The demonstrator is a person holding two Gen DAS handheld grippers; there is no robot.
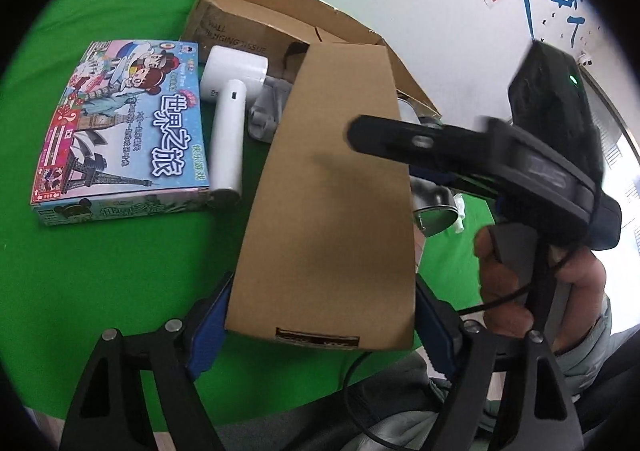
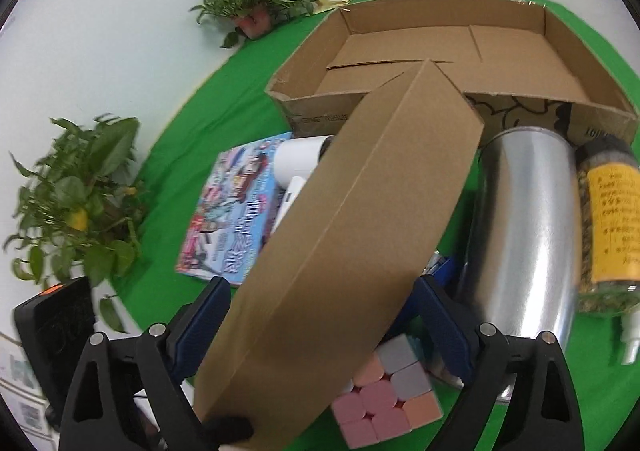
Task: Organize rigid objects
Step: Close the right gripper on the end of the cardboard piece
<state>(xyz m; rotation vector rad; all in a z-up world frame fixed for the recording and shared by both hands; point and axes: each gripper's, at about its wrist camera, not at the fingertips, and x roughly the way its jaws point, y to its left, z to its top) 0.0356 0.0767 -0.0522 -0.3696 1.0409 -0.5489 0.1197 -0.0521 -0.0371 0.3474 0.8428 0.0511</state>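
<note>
A long plain cardboard box (image 1: 328,191) lies lengthwise between the blue pads of my left gripper (image 1: 322,315), which press on both sides of its near end. In the right wrist view the same box (image 2: 352,243) is tilted, showing two faces, and my right gripper (image 2: 322,311) closes on it with both pads at its edges. The right gripper (image 1: 400,139), held by a hand (image 1: 504,283), reaches over the box's right edge. A shallow open carton (image 2: 448,47) stands behind.
On the green cloth (image 1: 100,271) lie a colourful game box (image 1: 120,123), a white hair dryer (image 1: 228,107), a silver cylinder (image 2: 524,235), a jar with a yellow label (image 2: 612,223) and a pastel puzzle cube (image 2: 384,395). Potted plants (image 2: 76,203) stand at the left edge.
</note>
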